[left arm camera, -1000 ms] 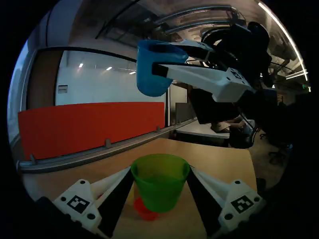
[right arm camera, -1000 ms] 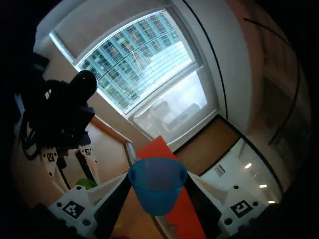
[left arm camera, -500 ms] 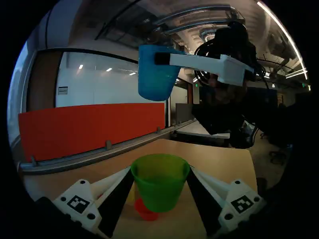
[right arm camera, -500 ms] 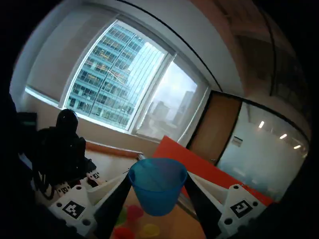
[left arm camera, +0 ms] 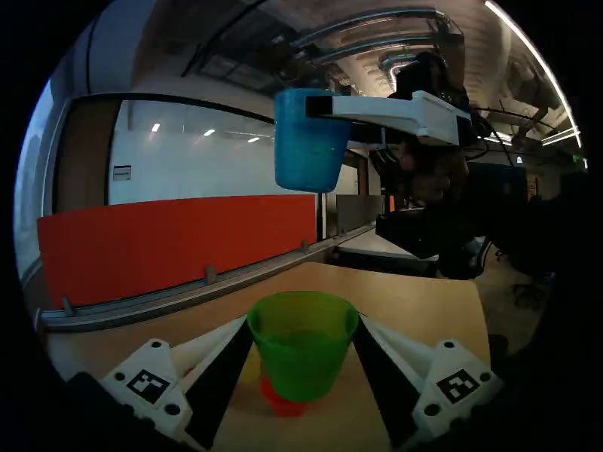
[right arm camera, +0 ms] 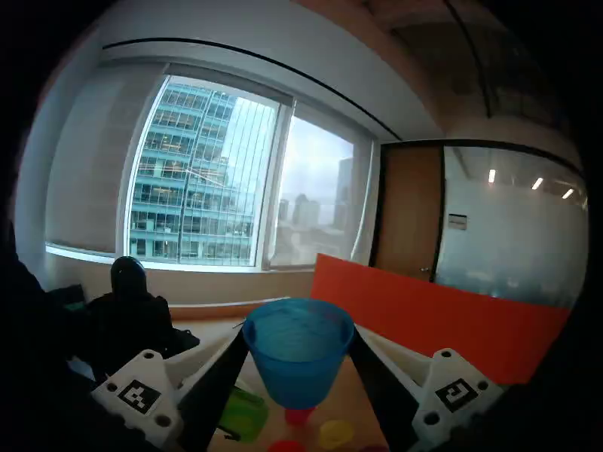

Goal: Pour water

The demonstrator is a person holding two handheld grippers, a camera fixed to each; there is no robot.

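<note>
**Two cups being held, blue above green**

In the left gripper view, a green cup (left arm camera: 303, 354) is being pinched upright between the fingers (left arm camera: 218, 354) of the left gripper (left arm camera: 303, 325), one finger pressing on each side of its wall. The cup is being carried just over the wooden desk (left arm camera: 411, 294), and a small red piece (left arm camera: 283, 398) and a yellow piece (left arm camera: 252, 369) are being partly hidden behind its base. Whether water is lying inside the cup cannot be told.

Higher up and farther off in the same view, a blue cup (left arm camera: 307, 143) is being held upright in the air by the right gripper (left arm camera: 313, 120), well apart from the green cup and above it. An orange panel (left arm camera: 173, 237) is being seen along the far edge of the desk.

In the right gripper view, the blue cup (right arm camera: 298, 354) is being clamped between the right gripper's (right arm camera: 298, 335) own fingers (right arm camera: 218, 371), both of them pressing on its sides just under the rim. Below and to the left of it, the green cup (right arm camera: 243, 410) is being held in the dark-bodied left gripper (right arm camera: 226, 422). Small red (right arm camera: 300, 414) and yellow (right arm camera: 335, 433) pieces are lying on the desk (right arm camera: 358, 392) beneath the blue cup. A large window (right arm camera: 218, 196) and the orange panel (right arm camera: 445, 320) are being shown behind.
</note>
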